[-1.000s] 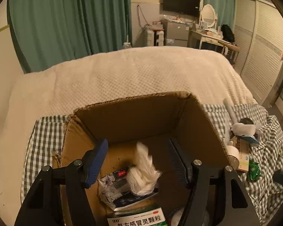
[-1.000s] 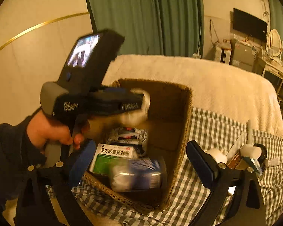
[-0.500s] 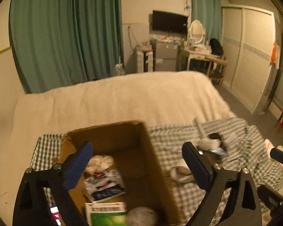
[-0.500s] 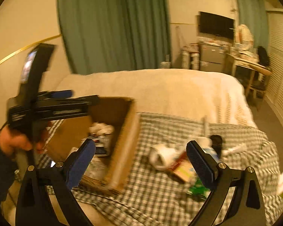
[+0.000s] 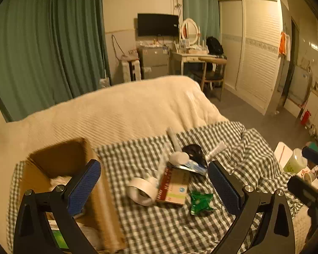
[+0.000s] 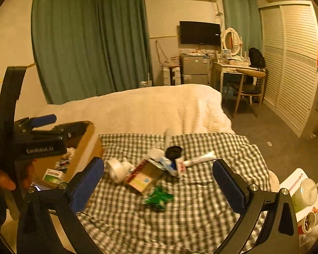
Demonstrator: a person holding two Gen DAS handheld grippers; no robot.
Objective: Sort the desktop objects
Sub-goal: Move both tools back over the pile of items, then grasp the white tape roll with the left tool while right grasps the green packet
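Observation:
A brown cardboard box [image 5: 108, 207] stands at the left on a checked cloth [image 5: 159, 228] and holds a green-and-white medicine box [image 6: 53, 174] and crumpled packets. A pile lies on the cloth to its right: a white tape roll [image 5: 141, 190], a red-and-tan flat box [image 5: 172, 187], a green wrapper [image 5: 200, 202], a black round lid [image 5: 193, 151], a white tube [image 6: 199, 160]. My left gripper [image 5: 154, 187] is open and empty above the cloth, beside the box. My right gripper [image 6: 159, 185] is open and empty above the pile. The left gripper's body [image 6: 27, 146] shows in the right wrist view.
A cream blanket [image 5: 116, 114] covers the bed behind the cloth. A low white table at the right holds a lidded drink cup [image 6: 305, 192] and a small bowl [image 6: 308, 221]. A desk, chair and wardrobe stand across the room.
Both grippers have pulled back and up, away from the box, and swung right. The left gripper was over the box a second ago, with a white wad dropping between its fingers; now it hangs over the cloth.

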